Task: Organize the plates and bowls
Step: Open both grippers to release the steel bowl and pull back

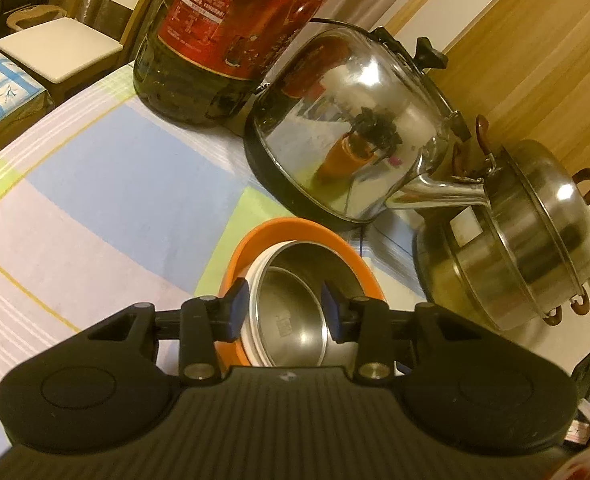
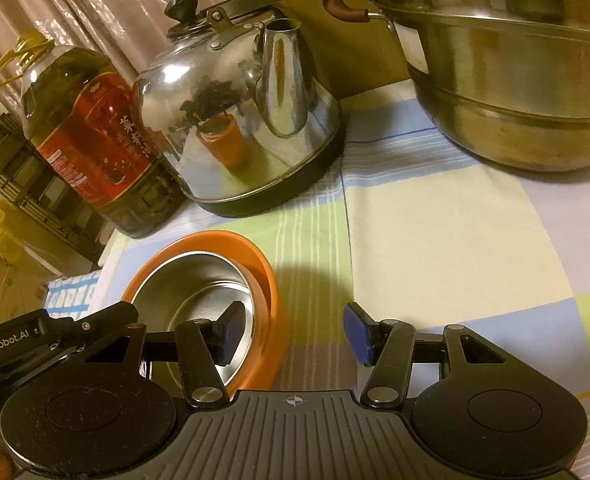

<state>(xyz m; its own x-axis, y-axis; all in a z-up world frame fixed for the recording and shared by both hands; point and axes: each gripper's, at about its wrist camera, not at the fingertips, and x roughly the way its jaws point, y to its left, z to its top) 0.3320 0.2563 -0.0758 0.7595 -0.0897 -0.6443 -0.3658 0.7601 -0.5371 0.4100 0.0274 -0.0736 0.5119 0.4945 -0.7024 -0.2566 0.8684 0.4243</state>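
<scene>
Pastel checked tablecloth [image 2: 435,232]. Orange round plastic bowl [image 2: 269,280] at steel kettle's [image 2: 231,128] 6 o'clock, nesting steel bowls [image 1: 291,304]. Left gripper [image 1: 283,308] straddles inner bowl, grip uncertain; right gripper [image 2: 295,332] open, empty. Step: stacking. Next: release, withdraw.

Steel bowl [image 1: 291,312] — brushed metal, dull sheen; sits in white rim, inside matt orange plastic bowl [image 2: 269,280]. Kettle [image 2: 239,120]: mirror-polished metal, black matt base and knob. Steamer pot [image 2: 515,92] — satin steel, tarnished low down. Oil bottle [image 2: 87,140]: clear glossy plastic, shiny red label. Bench cloth [image 2: 435,240]: woven checked fabric, matt. Wall panel [image 1: 535,40]: smooth wood grain.
</scene>
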